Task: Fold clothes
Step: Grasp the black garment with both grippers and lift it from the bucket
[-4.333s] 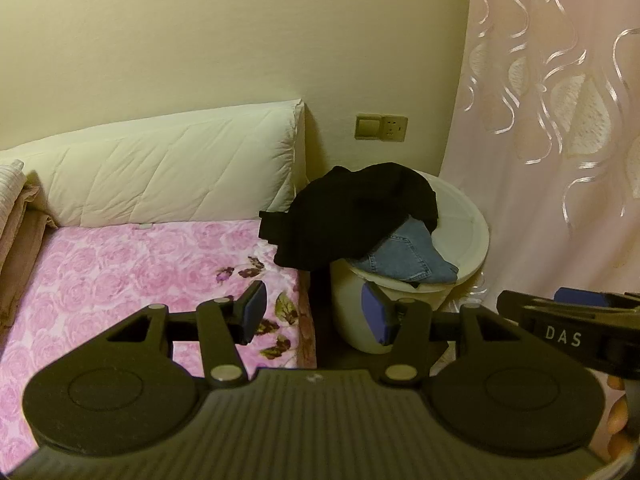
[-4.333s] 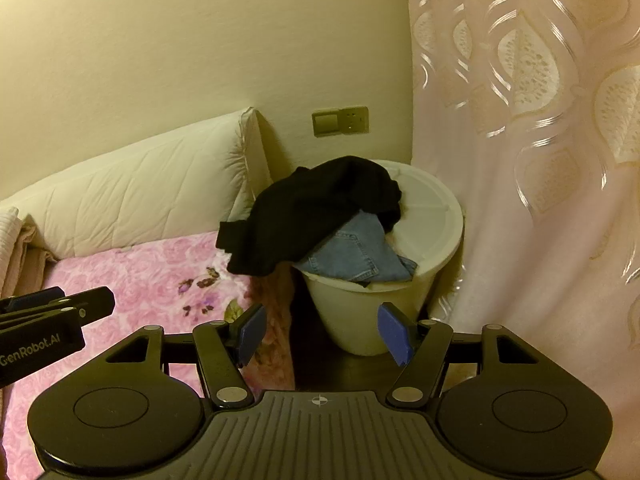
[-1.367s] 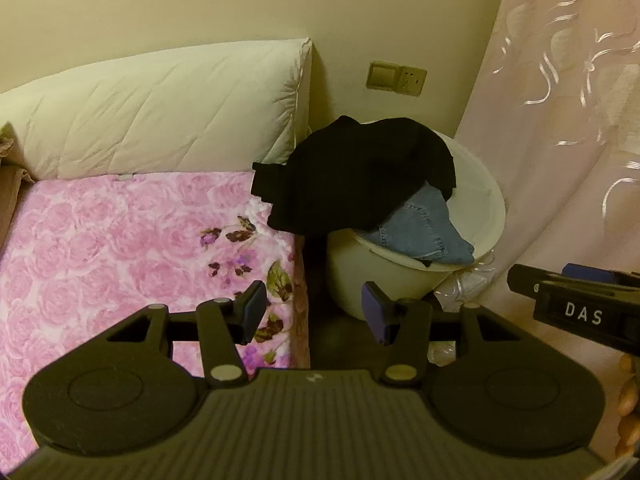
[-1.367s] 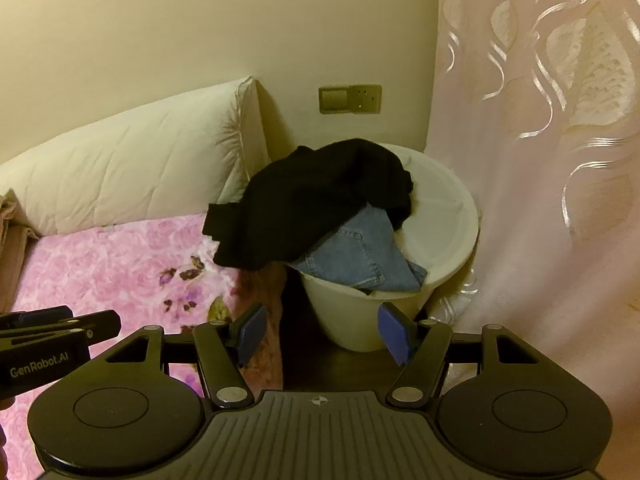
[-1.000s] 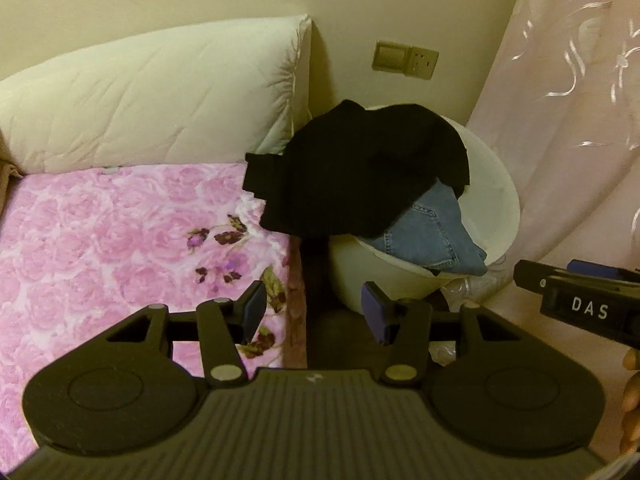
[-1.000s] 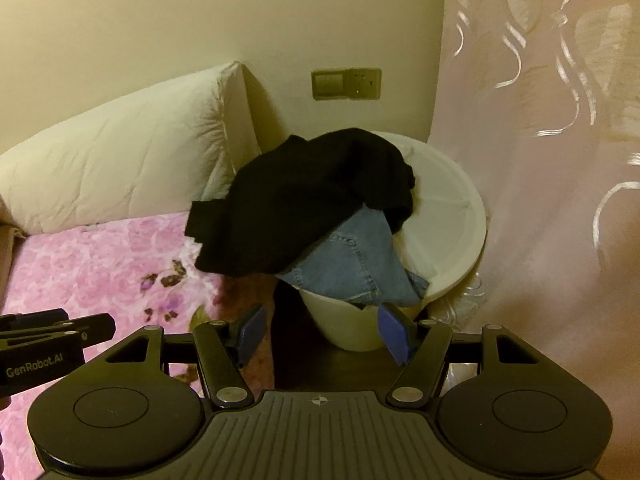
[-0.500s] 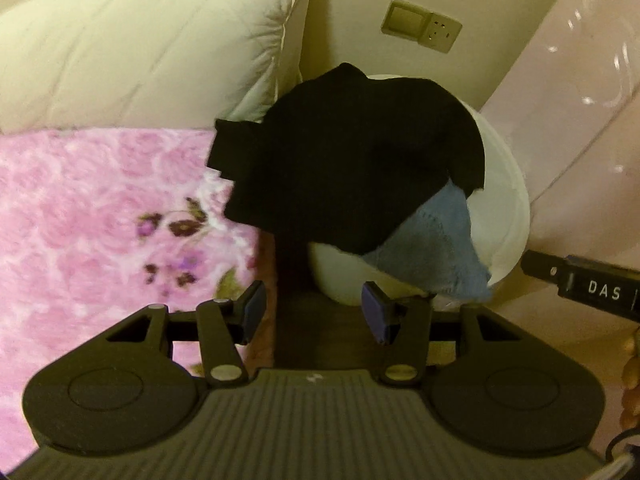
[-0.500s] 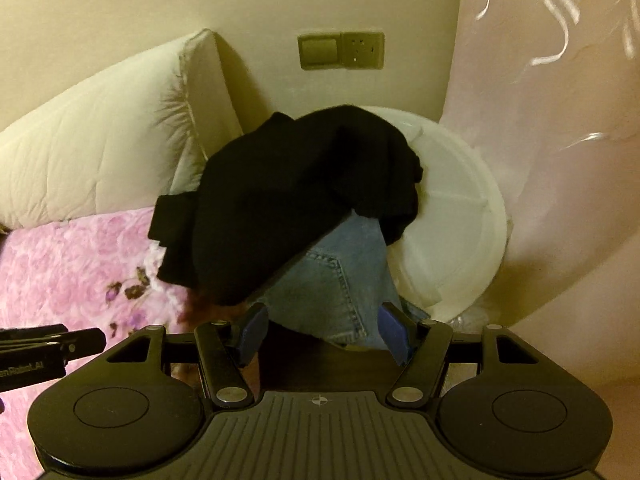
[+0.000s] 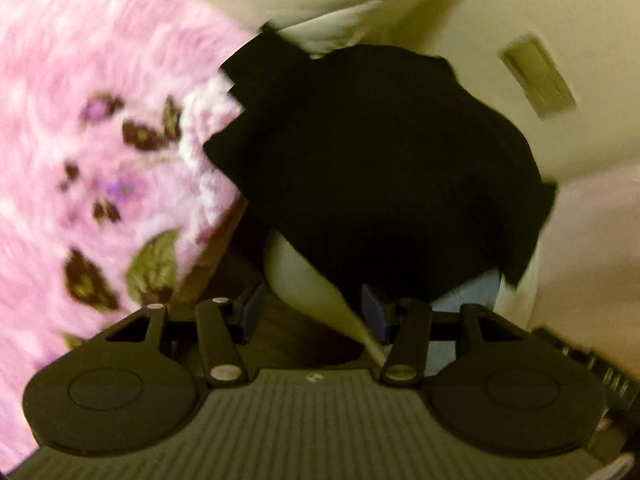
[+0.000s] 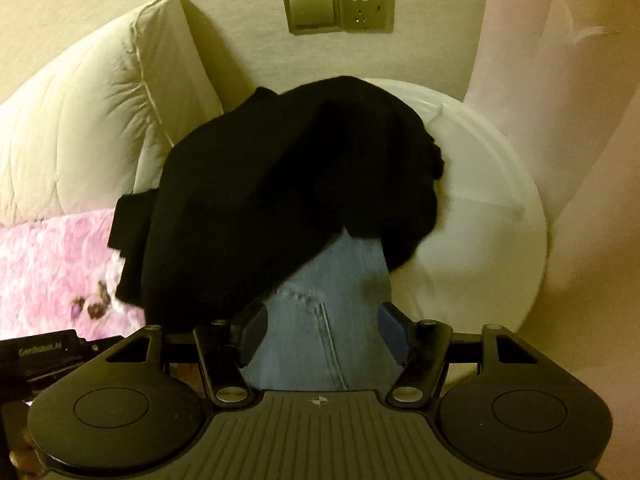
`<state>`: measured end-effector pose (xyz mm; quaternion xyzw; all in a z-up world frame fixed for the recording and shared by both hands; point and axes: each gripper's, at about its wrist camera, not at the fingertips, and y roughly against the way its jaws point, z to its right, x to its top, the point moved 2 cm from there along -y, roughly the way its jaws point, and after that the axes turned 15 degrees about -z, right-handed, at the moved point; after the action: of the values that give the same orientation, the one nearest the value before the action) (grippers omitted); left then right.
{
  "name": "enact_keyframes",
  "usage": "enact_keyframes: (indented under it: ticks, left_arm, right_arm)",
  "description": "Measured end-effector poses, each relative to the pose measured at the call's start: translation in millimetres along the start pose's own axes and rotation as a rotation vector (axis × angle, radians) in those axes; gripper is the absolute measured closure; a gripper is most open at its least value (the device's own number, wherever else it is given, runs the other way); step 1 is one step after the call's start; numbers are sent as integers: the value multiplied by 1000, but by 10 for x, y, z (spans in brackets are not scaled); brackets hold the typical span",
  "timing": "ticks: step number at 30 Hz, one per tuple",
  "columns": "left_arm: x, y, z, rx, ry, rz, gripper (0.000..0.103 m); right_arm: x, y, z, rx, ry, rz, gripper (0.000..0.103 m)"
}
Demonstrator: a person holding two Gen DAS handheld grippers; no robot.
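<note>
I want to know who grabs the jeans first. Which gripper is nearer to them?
Right. The right gripper has its open fingers on either side of the jeans. The left gripper sits off to their left, below the black garment.

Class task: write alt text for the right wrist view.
Open tongs straddle blue jeans hanging from a white tub, under a black garment. Behind: white pillow, pink floral bedspread, wall socket.

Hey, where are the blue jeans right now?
In the right wrist view the blue jeans hang over the near rim of the white bucket, under the black garment, right ahead of the open right gripper.
</note>
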<state>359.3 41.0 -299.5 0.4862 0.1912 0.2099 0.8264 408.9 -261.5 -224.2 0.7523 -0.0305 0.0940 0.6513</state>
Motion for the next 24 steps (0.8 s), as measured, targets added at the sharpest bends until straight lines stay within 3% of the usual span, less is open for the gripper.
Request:
enact_keyframes:
  ticks: [6, 13, 19, 20, 21, 22, 23, 24]
  left_arm:
    - [215, -215, -105, -141, 191, -6, 55]
    - [395, -397, -239, -293, 342, 38, 54]
    - [543, -539, -390, -354, 424, 33, 59]
    - [568, -552, -394, -371, 430, 39, 74]
    - [597, -547, -387, -384, 427, 45, 86]
    - [626, -535, -375, -387, 420, 52, 89]
    - [657, -500, -350, -369, 396, 58, 100]
    - [676, -458, -327, -356, 363, 62, 100]
  right_arm:
    - [375, -126, -95, 47, 11, 54, 38]
    - [780, -286, -25, 180, -126, 110, 38]
    - [965, -598, 53, 285, -243, 30, 38]
    - [970, -634, 57, 288, -246, 18, 44]
    - [974, -668, 57, 290, -245, 6, 79]
    - [977, -671, 20, 291, -213, -6, 96]
    - [979, -670, -18, 290, -179, -16, 97]
    - [973, -628, -73, 269, -138, 4, 99]
